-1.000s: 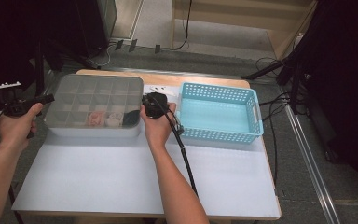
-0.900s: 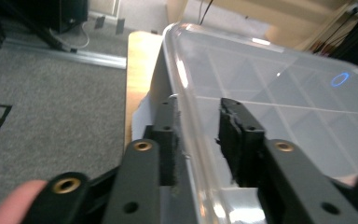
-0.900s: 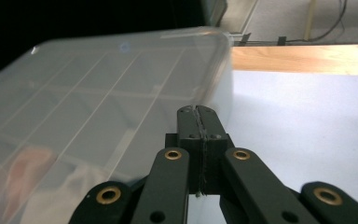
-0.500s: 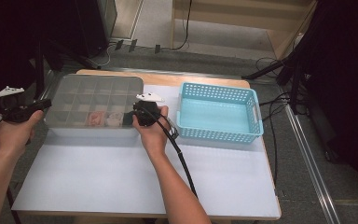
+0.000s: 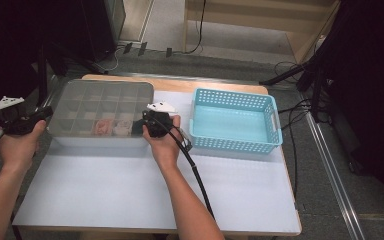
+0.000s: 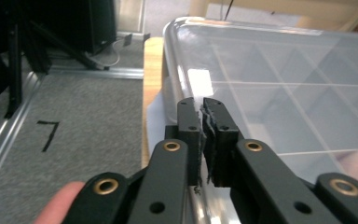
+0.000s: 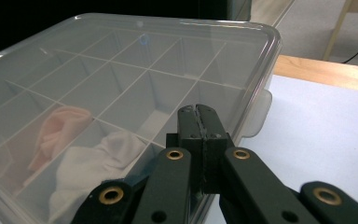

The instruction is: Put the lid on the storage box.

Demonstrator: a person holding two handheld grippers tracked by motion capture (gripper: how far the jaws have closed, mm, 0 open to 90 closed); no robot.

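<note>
box (image 5: 102,112): stiff clear plastic, lidded, light, slick; few soft cloths inside
hold: lid rim at both short ends
left gripper (image 6: 204,112): just pinched onto left rim
right gripper (image 7: 199,122): clamped on right rim

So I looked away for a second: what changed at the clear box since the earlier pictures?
The left hand-held gripper has just been closing at the left rim of the clear lidded compartment box. The right hand-held gripper slid toward the box's right edge, shut. Box and blue plastic basket stayed put.
</note>
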